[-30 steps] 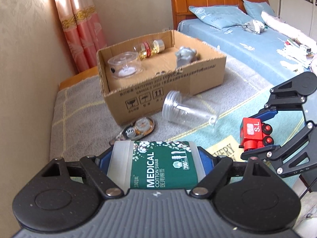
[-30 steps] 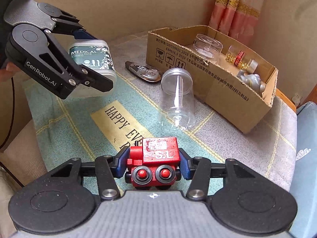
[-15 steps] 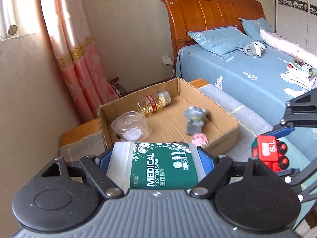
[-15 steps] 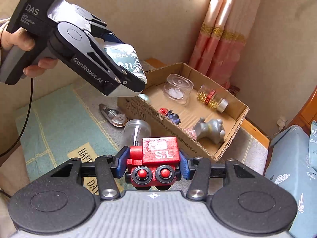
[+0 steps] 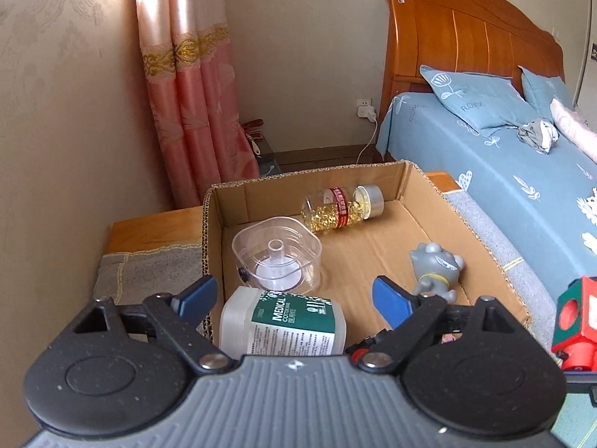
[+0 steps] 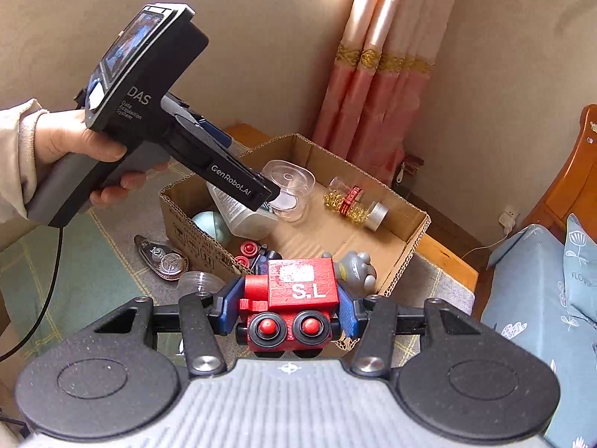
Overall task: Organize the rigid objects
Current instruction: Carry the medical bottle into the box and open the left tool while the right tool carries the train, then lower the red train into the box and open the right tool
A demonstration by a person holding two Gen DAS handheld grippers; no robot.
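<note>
We see the left claw (image 5: 293,295) poised over the near corner of the cardboard box (image 5: 481,239), its jaws opening and the blue pads (image 5: 388,298) standing clear of the cotton swab jar (image 5: 283,321) on either side. The jar, white with a green label, lies tilted in the box between the pads, just beside the clear plastic container (image 5: 278,254), with nothing pressing on it. In the right wrist view the same jar (image 6: 242,212) leans in that corner under the left claw's tip, next to a pale green ball (image 6: 209,226). The right claw (image 6: 287,311) is clamped on the red toy train (image 6: 294,302), marked "S.L", with a pad flat against each side and the two black-rimmed red wheels facing the camera; we note that the train is held in the air at the near side of the box, not in it. Inside the box we also see a bottle of yellow capsules (image 5: 341,207) lying on its side near the far wall and a grey figurine (image 5: 434,268) toward the right wall. Outside the box, on the cloth-covered table (image 6: 74,272), lie a correction tape dispenser (image 6: 164,257) and a clear plastic cup (image 6: 197,282), both just beside the box's near wall. A hand (image 6: 86,149) in a light sleeve grips the left claw's handle.
</note>
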